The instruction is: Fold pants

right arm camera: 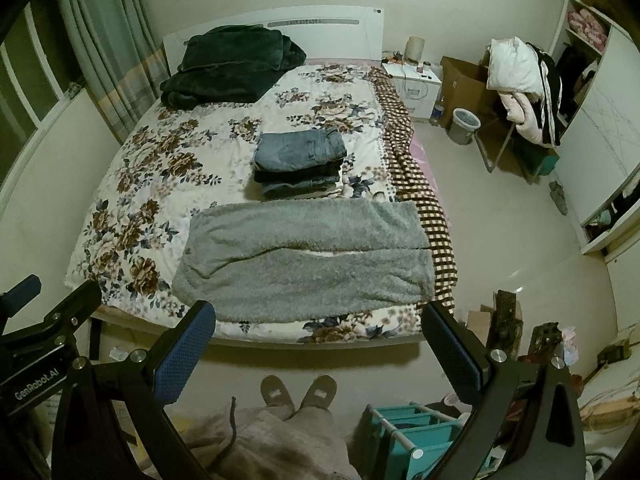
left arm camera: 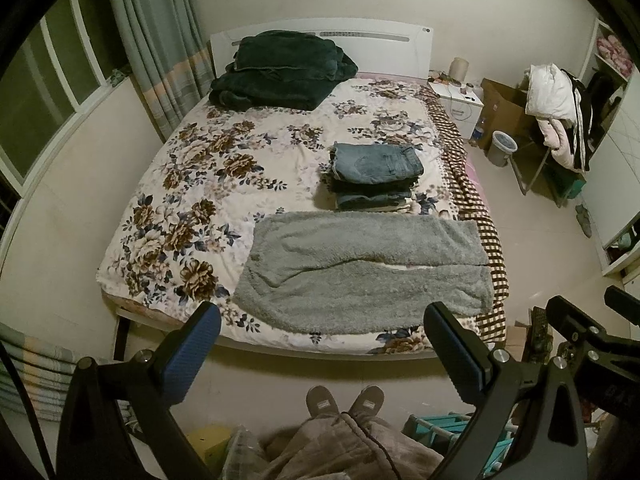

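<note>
Both our left gripper [left arm camera: 322,342] and right gripper [right arm camera: 318,340] hang wide open, empty, above the floor, grey pants [left arm camera: 364,270] flat on bed [left arm camera: 168,216] ahead.

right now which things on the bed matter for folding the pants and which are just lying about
For the job:
- fluffy grey fleece pants, spread flat at the bed's near edge
- stack of folded blue denim jeans, just behind them
- both open grippers, left and right

Lying about:
- dark green plush blanket
- small grey waste bin
- brown cardboard box

Pants [left arm camera: 362,272] lie across the bed's [left arm camera: 168,184] near edge, folded stack [left arm camera: 374,174] just behind, blanket [left arm camera: 280,70] at the headboard [left arm camera: 376,46].
</note>
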Demonstrator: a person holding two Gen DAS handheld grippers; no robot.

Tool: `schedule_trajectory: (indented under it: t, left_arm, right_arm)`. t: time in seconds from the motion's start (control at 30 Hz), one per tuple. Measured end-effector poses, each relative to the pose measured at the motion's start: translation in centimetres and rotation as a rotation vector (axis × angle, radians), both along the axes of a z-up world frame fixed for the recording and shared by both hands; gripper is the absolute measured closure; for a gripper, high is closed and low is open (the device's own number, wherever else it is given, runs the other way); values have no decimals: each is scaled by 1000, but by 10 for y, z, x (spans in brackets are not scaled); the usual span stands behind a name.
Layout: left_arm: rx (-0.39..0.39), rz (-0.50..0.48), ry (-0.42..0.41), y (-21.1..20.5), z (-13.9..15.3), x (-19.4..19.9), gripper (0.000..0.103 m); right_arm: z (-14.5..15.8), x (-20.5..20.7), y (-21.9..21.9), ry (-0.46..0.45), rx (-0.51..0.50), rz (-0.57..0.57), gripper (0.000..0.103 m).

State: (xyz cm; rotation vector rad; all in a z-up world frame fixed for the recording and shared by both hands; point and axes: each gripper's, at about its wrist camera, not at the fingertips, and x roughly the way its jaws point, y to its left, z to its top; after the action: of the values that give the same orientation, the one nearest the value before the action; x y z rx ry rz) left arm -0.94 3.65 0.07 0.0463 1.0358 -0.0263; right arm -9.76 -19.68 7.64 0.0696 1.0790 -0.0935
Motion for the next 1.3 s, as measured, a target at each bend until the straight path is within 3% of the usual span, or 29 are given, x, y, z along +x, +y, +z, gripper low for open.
schedule_trajectory:
  t: [1.3]
  left_arm:
    - [1,-8,-1,-3,0,9,0]
  right_arm:
    - [3,12,-5,-30,-10,-26,0]
